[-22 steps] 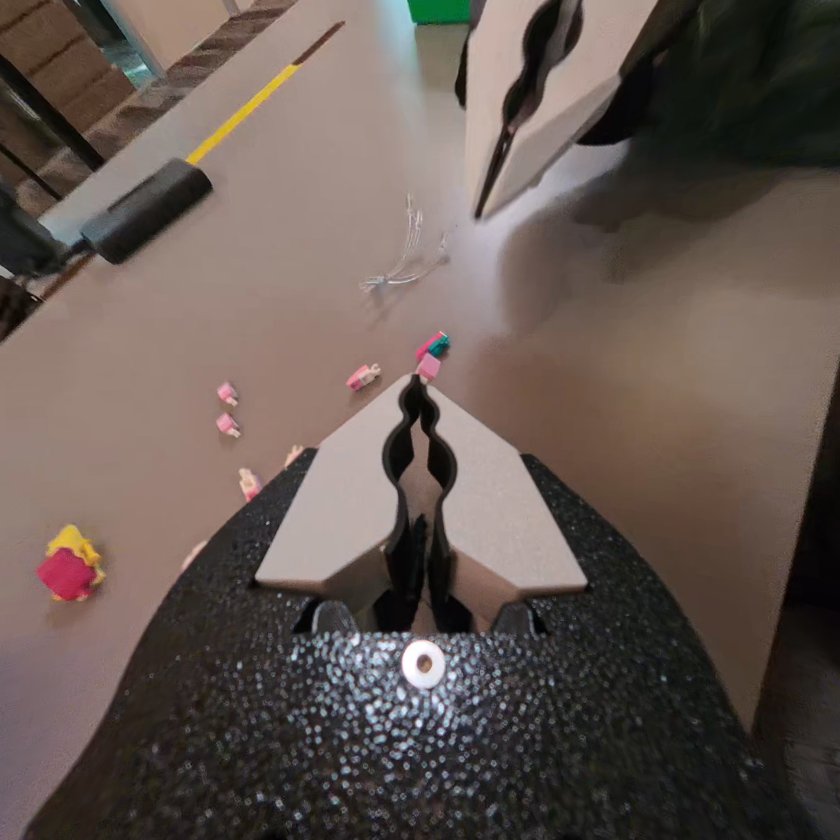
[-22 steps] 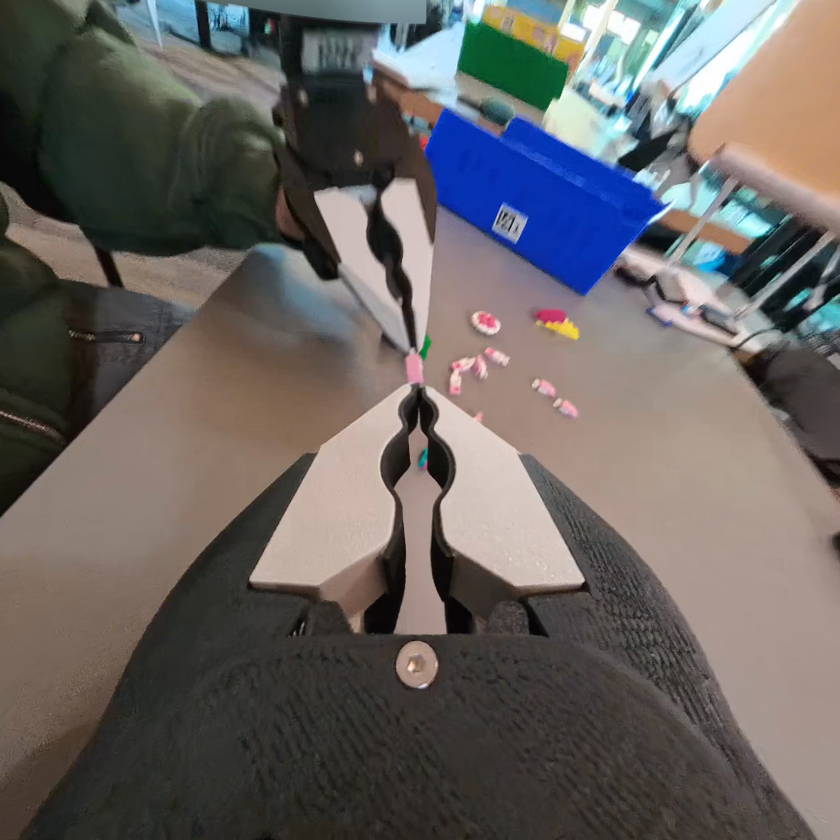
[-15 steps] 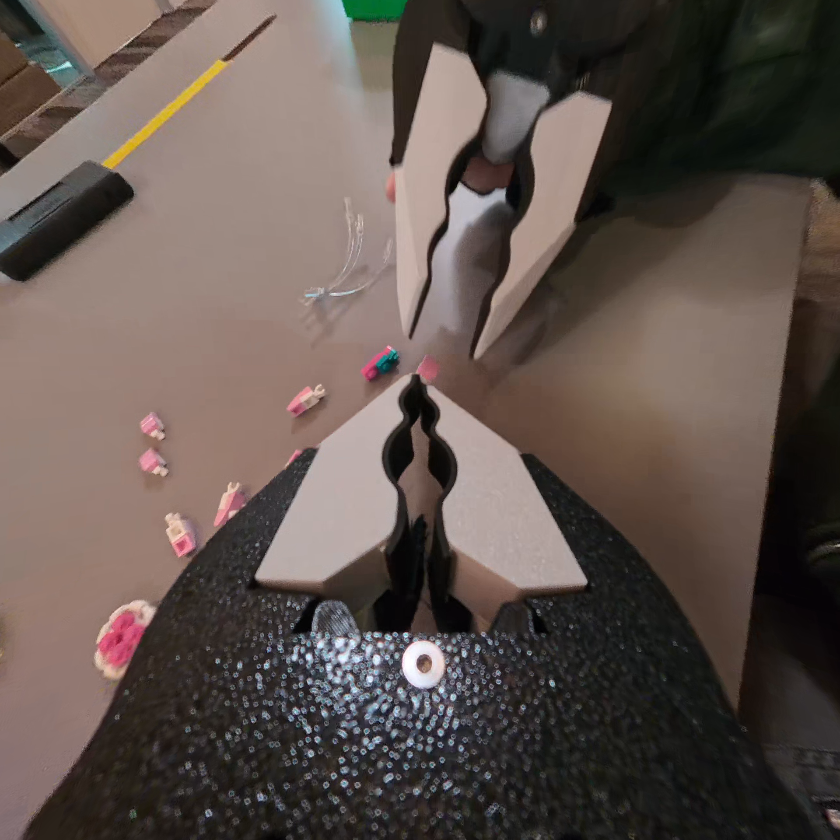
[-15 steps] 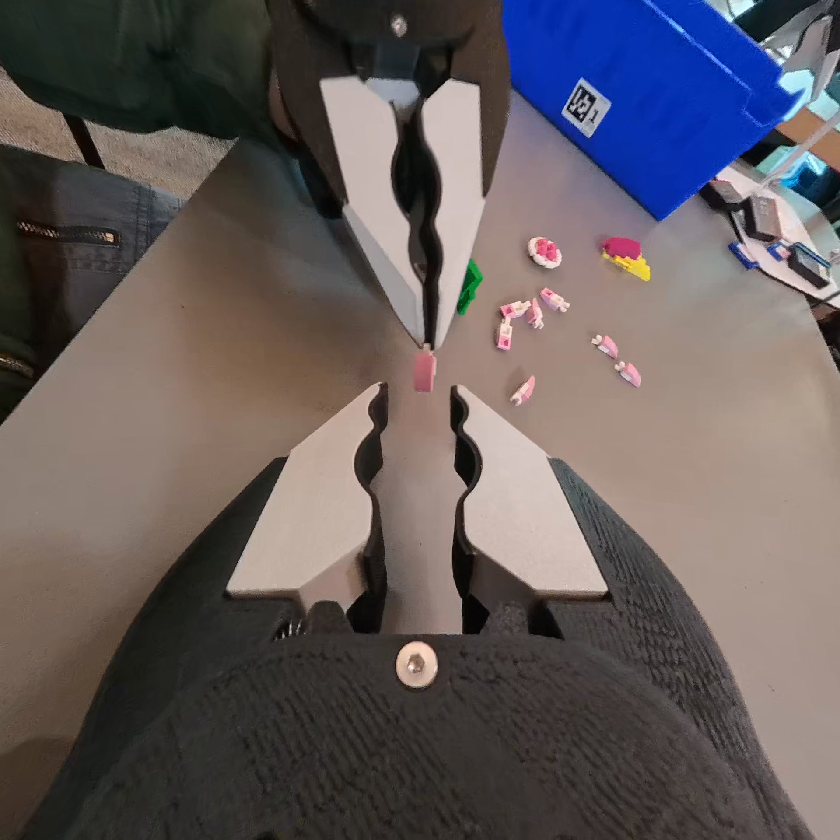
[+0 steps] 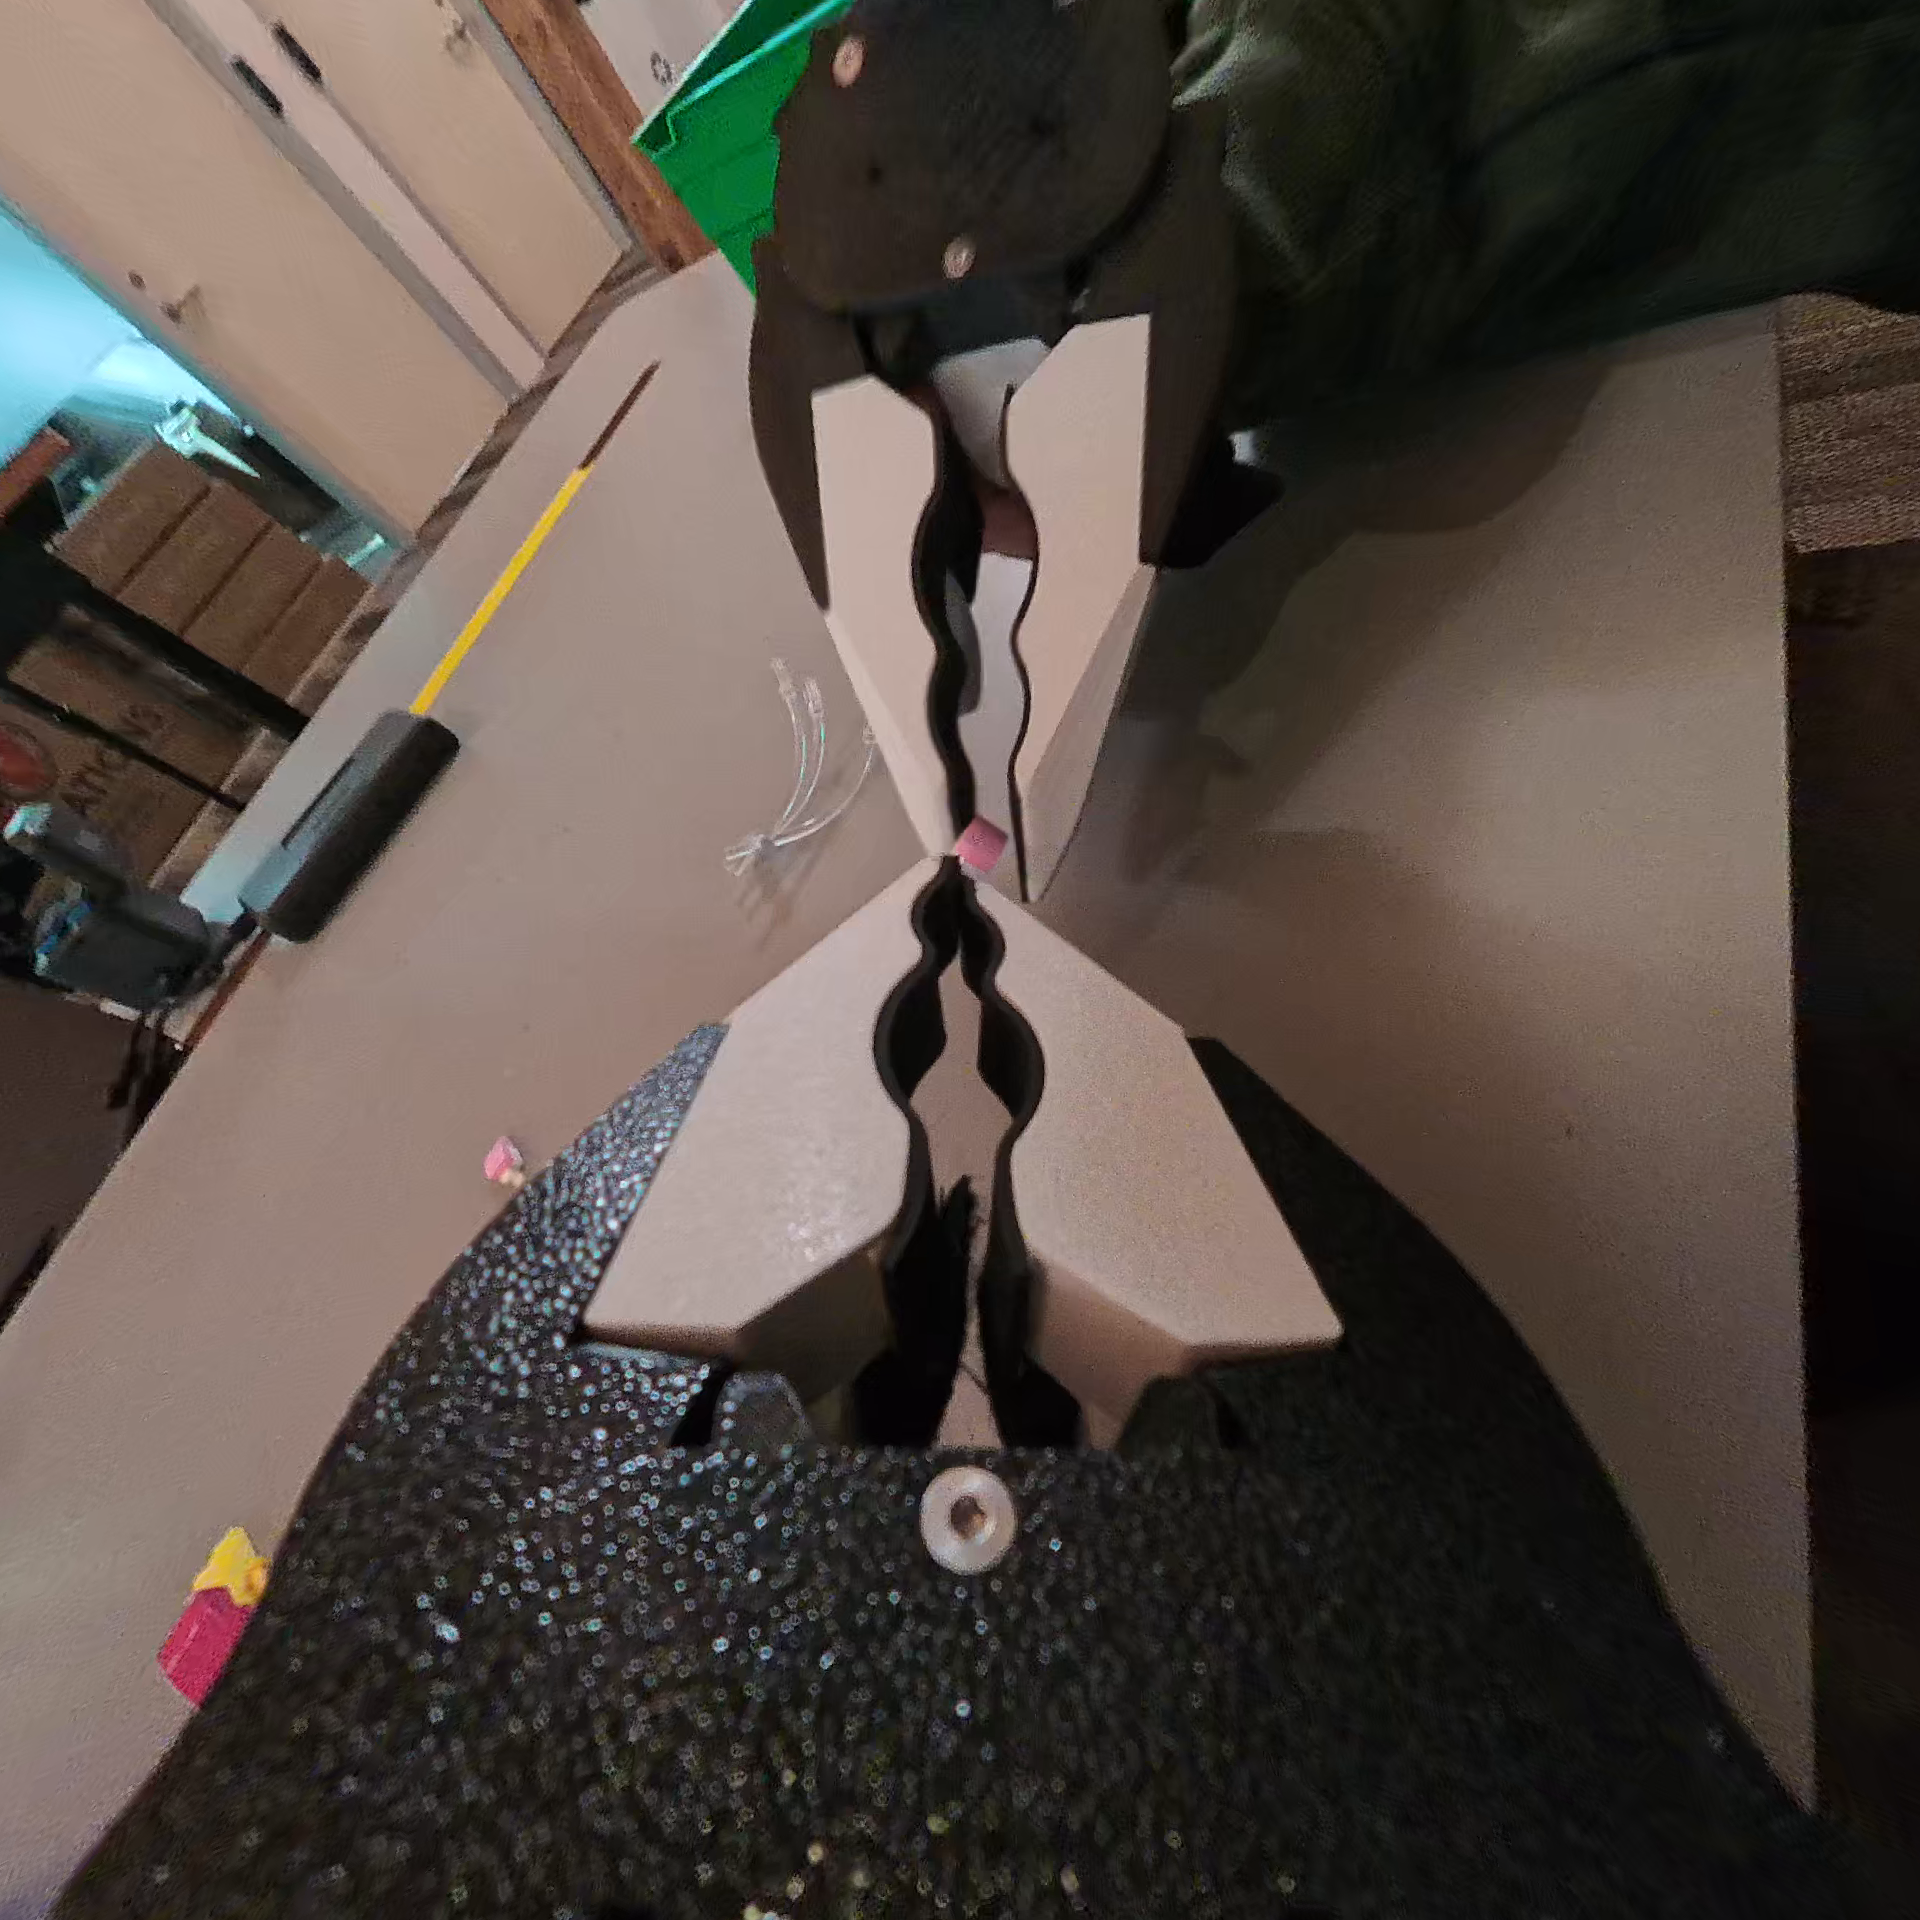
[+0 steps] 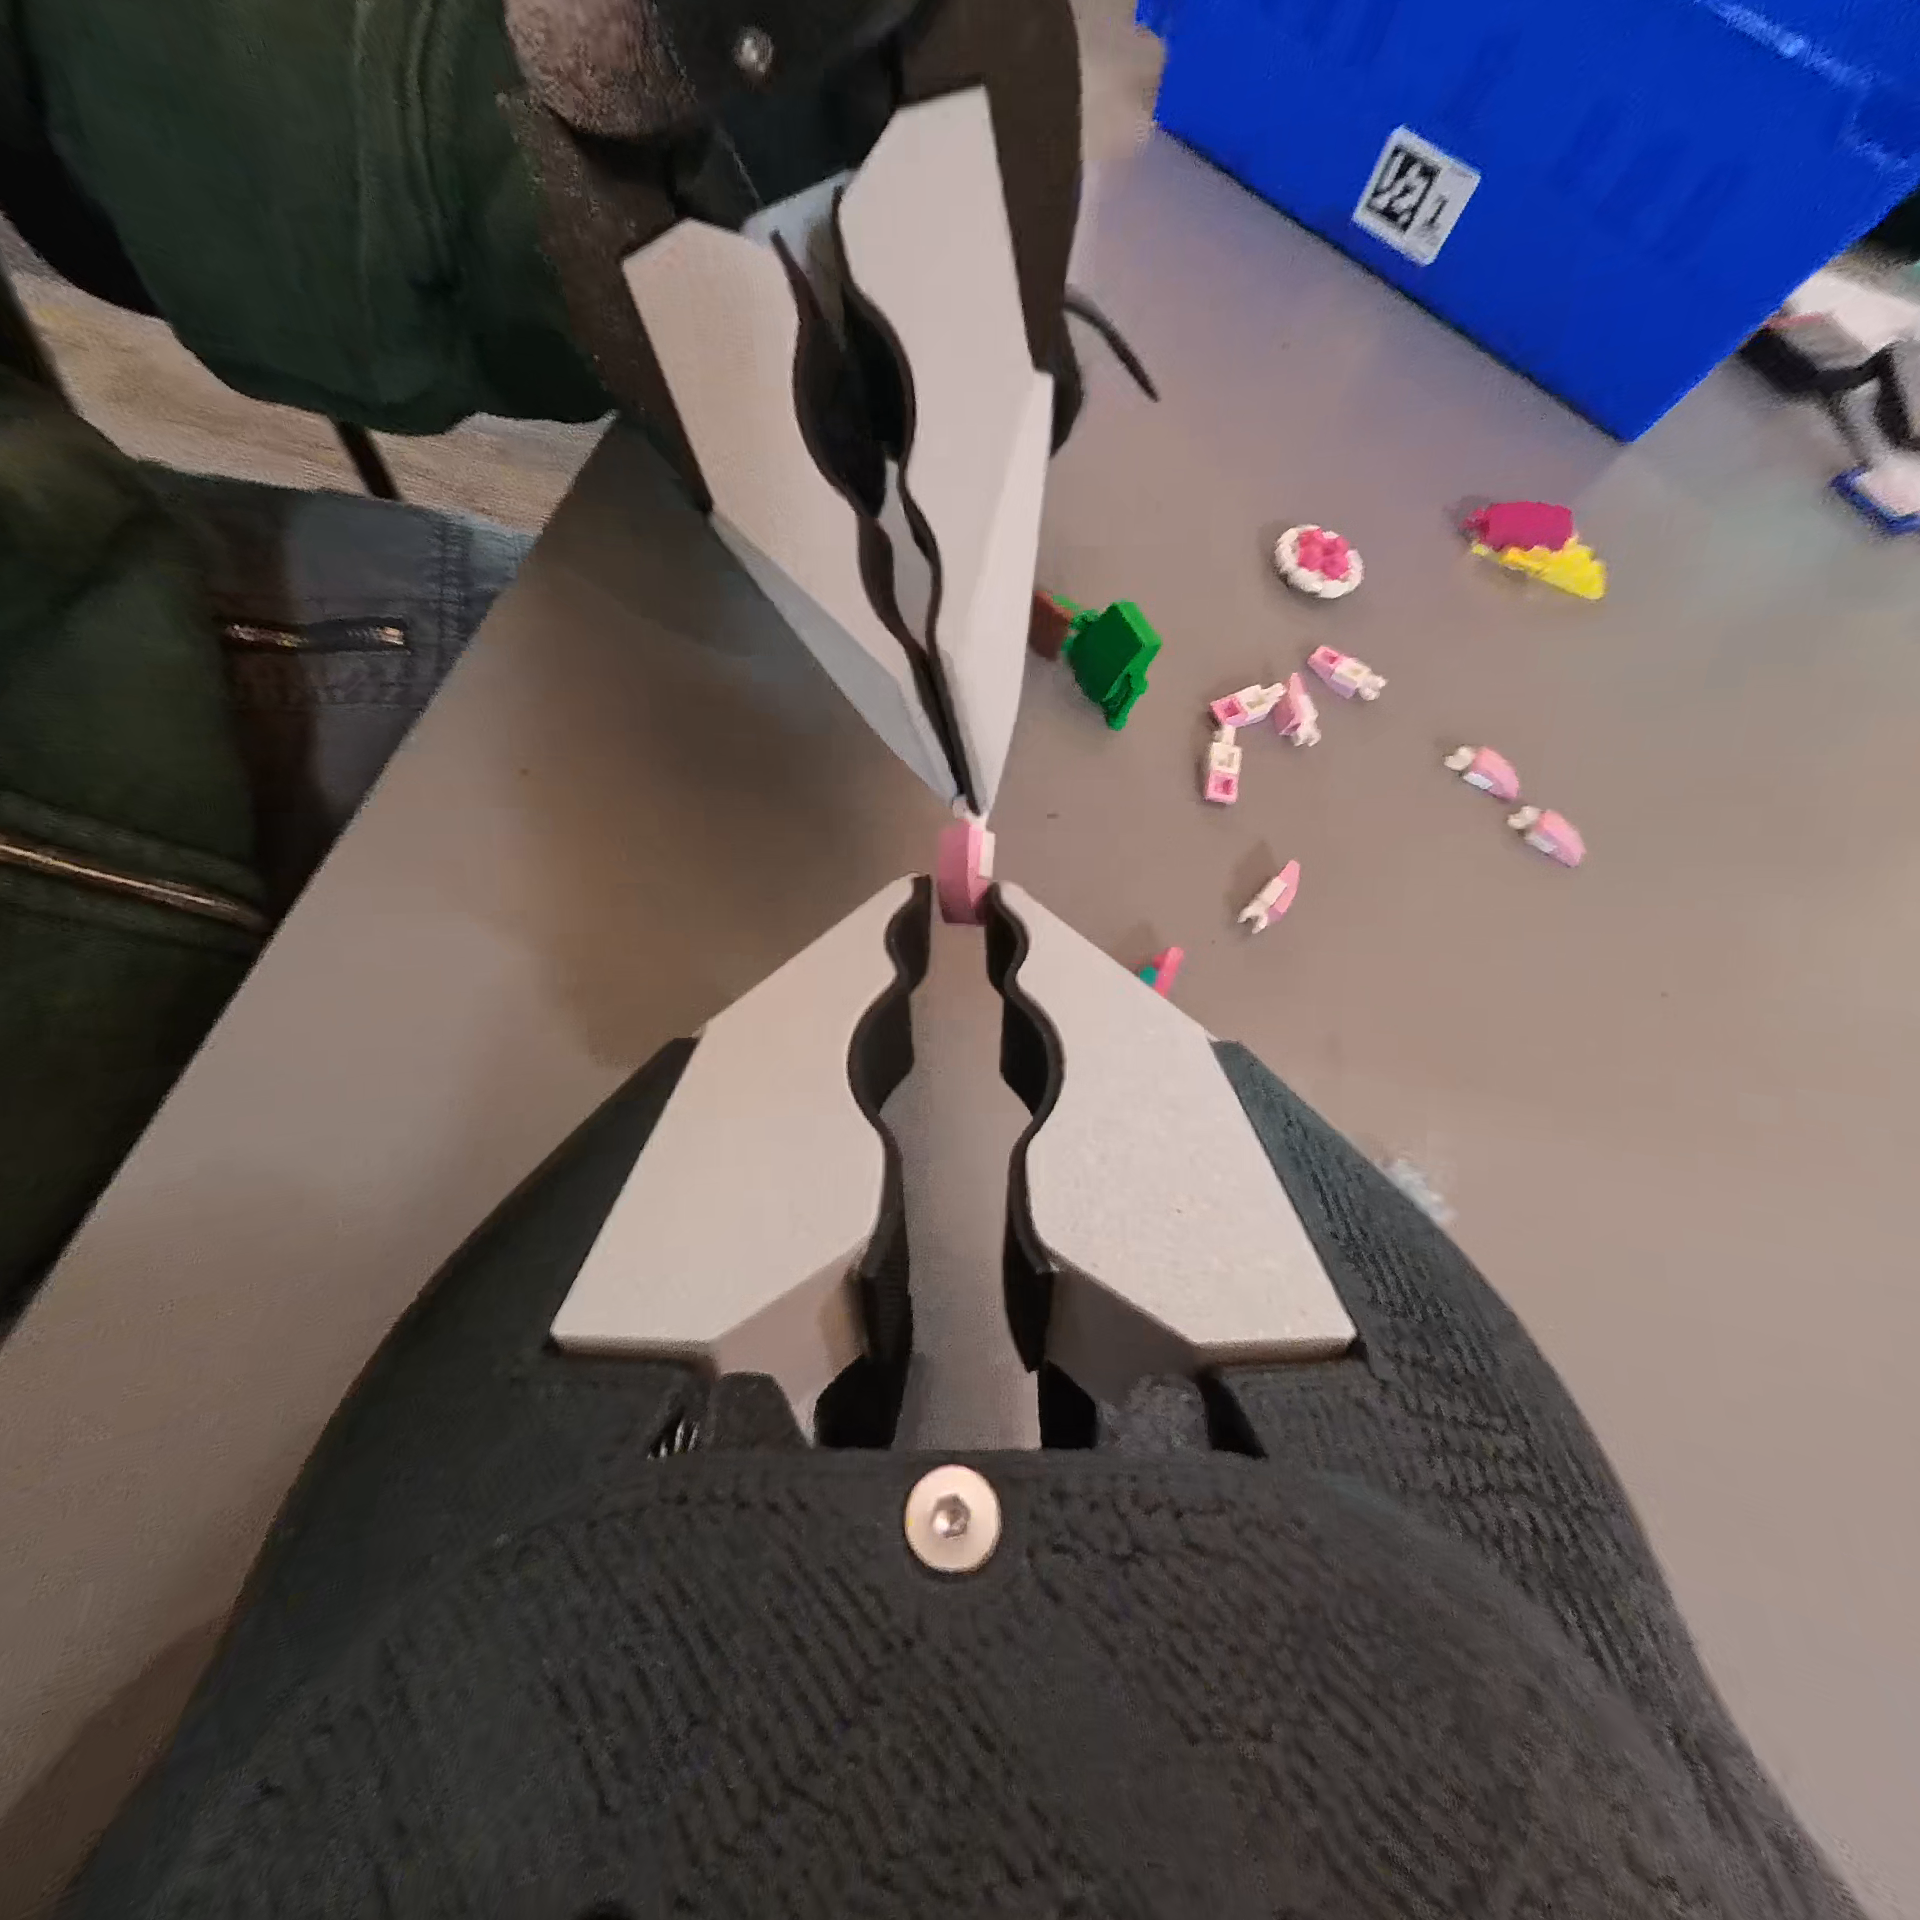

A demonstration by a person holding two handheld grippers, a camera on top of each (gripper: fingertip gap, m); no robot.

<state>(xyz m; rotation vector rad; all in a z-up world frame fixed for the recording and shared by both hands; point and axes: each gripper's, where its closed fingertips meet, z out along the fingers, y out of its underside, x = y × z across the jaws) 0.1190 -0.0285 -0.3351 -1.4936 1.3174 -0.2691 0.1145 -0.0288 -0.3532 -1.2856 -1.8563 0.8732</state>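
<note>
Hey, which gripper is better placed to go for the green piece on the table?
The left gripper, probably: its tips hang nearest the green piece, while the right gripper sits farther back. Both appear to pinch the small pink piece, though.

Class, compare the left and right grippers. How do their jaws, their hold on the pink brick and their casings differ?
Jaws: the left gripper is shut to a point; the right gripper shows a narrow gap at its tips.
Hold: the left nips the pink brick by its white end; the right brackets its pink body, contact unclear.
Casing: the left's is speckled and glossy, the right's matte and textured.
Shared: both have grey wavy-edged fingers and meet tip to tip.
</note>
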